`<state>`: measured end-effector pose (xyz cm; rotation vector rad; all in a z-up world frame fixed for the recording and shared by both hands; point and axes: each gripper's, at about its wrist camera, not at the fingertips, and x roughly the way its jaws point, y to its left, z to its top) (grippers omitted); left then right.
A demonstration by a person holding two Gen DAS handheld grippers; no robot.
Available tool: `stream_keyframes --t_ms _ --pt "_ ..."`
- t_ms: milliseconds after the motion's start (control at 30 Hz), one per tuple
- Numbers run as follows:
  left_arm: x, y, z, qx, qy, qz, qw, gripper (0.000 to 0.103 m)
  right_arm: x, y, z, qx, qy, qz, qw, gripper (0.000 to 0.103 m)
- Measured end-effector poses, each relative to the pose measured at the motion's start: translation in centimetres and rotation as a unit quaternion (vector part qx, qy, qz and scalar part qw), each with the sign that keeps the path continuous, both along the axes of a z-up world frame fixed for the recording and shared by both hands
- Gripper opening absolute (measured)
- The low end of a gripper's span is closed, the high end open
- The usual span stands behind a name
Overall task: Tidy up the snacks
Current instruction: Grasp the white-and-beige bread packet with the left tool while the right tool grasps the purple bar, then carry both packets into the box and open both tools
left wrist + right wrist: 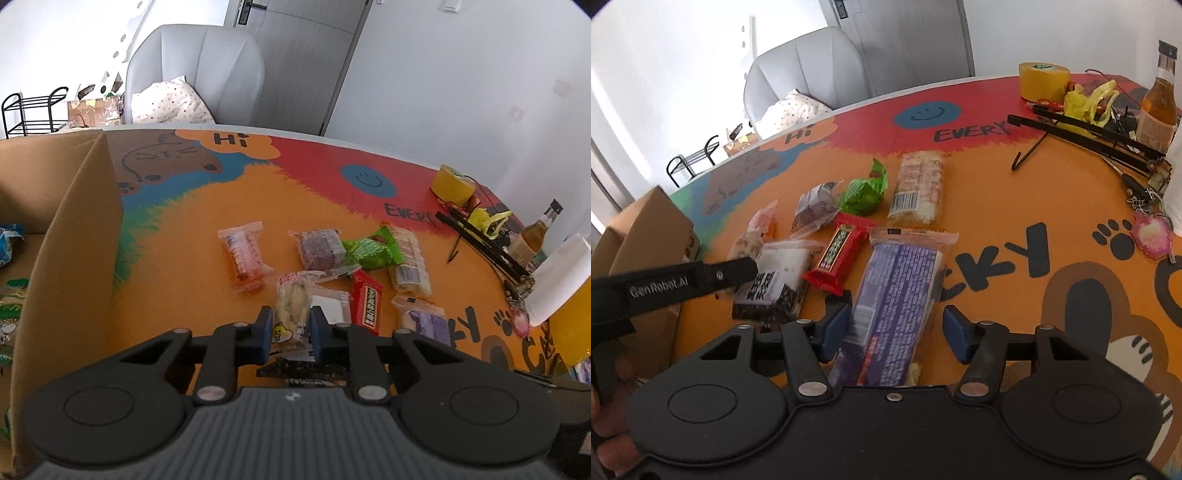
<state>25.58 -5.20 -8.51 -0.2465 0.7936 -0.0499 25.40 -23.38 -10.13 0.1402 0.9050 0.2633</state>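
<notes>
A pale snack packet (292,314) is clamped by the left gripper (290,332), its long axis lying along the fingers; the cardboard box (70,236) is found at frame left. The right gripper (895,332) is spread around a purple packet (894,310), one pad clear.

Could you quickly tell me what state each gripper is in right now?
Left gripper: shut on the clear snack packet.
Right gripper: open around the purple snack packet, not yet clamped.

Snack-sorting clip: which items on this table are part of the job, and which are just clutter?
Job: clear peanut packet in left gripper; purple packet; red bar; green packet; cardboard box.

Clutter: yellow tape roll; bottle; keychain.
</notes>
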Motion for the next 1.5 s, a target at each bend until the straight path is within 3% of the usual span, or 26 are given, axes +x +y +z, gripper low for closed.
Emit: stream_keyframes --t_ms 67,167,600,1500 --pt "-0.4 -0.1 0.2 -0.002 -0.004 -0.003 1.0 0.02 -0.2 0.1 0.0 -0.003 0.0 0.002 1.0 0.035" --pt "-1.0 -0.1 0.6 -0.006 -0.007 -0.006 0.9999 0.02 -0.6 -0.2 0.3 0.009 -0.001 -0.001 1.0 0.03" --pt "-3.4 0.6 3.1 -0.004 -0.037 -0.001 0.9993 0.02 -2.2 -0.7 3.3 0.049 -0.042 -0.005 0.998 0.028" --pt "-6.9 5.0 7.8 0.013 -0.087 0.038 0.9954 0.02 -3.0 4.4 8.0 0.082 -0.105 0.061 0.989 0.027"
